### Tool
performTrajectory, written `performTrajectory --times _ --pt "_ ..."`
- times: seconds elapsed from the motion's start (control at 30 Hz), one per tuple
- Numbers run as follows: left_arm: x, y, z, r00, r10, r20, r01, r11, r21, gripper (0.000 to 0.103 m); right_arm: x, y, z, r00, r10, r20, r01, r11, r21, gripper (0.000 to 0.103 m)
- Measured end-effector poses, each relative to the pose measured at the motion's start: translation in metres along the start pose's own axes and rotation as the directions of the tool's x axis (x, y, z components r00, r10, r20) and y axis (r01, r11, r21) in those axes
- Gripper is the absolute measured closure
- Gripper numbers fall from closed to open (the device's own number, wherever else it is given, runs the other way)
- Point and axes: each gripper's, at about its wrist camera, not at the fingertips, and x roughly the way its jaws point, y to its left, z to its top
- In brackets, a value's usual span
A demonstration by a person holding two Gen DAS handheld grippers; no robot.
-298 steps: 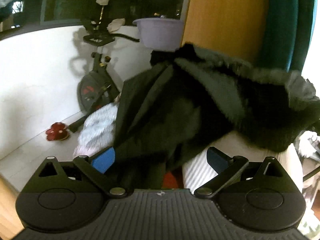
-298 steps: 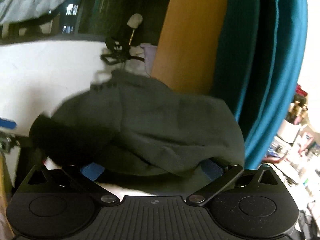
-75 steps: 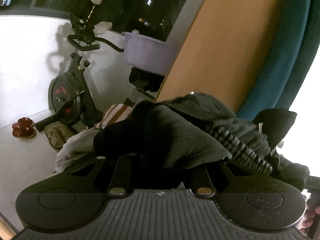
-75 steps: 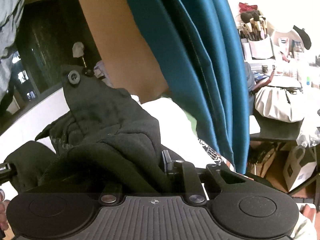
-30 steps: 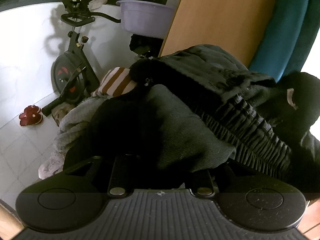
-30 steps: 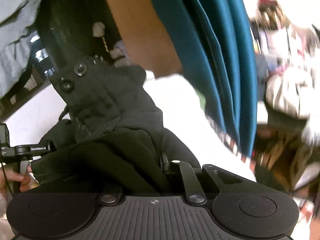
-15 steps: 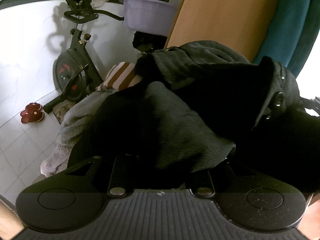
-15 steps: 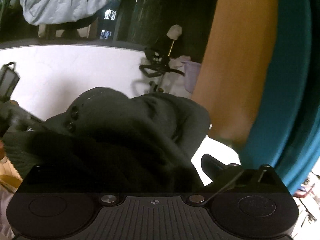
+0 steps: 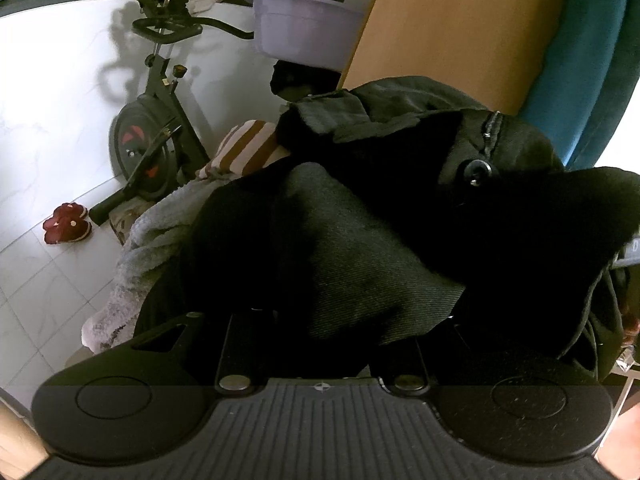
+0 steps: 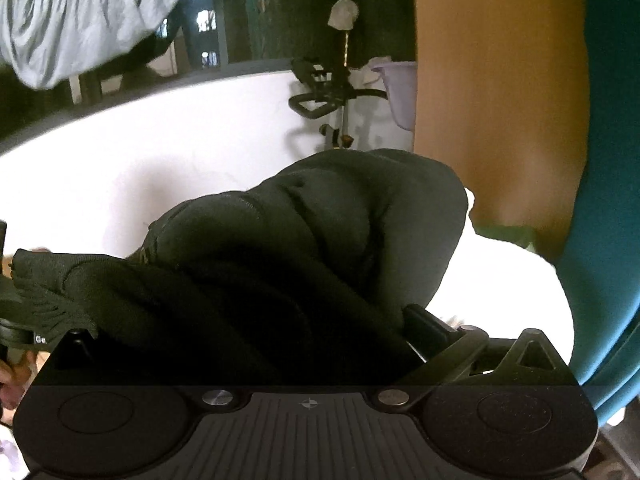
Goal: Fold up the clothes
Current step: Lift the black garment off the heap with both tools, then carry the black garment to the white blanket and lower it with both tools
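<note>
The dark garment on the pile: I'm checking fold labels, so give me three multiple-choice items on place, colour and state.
1. Where is the striped cloth?
A. left of the dark garment
B. in the basin
C. on the floor tiles

2. What colour is the basin?
A. red
B. pale purple
C. yellow

3. How is the left claw?
A. wide open, empty
B. out of view
C. closed on the dark garment

Key: 1 A, it peeks out beside the garment's left edge. 2 B, the left wrist view shows lilac plastic. 3 C, both fingers run narrow and parallel under the fabric.
</note>
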Motion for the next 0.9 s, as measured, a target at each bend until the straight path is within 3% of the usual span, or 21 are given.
performTrajectory --times 0.07,0.27,0.37,0.57,0.9 --pt "-0.002 -0.001 -0.001 1.000 -0.010 0.000 0.010 1.000 0.008 0.081 -0.001 0.006 -0.001 1.000 0.009 0.007 -0.008 1.000 -0.012 0.027" --pt "-0.019 -0.004 -0.006 0.999 -0.026 0.030 0.026 1.000 0.004 0.083 -0.020 0.017 -0.011 0.998 0.026 0.054 -0.026 1.000 0.006 0.056" --pt "-0.033 -0.010 -0.012 0.998 -0.028 0.052 0.027 1.000 0.015 0.083 -0.035 0.017 -0.021 0.996 0.040 0.080 -0.044 0.998 0.048 0.064" --pt "-0.067 -0.039 -0.031 0.997 -0.017 0.075 0.013 0.998 0.059 0.084 -0.081 0.019 -0.064 0.992 0.091 0.089 -0.100 0.989 0.111 0.070" --pt "-0.134 -0.142 -0.079 0.991 -0.038 0.129 0.023 0.993 0.116 0.084 -0.195 -0.007 -0.141 0.986 0.102 0.135 -0.129 0.969 0.209 0.073"
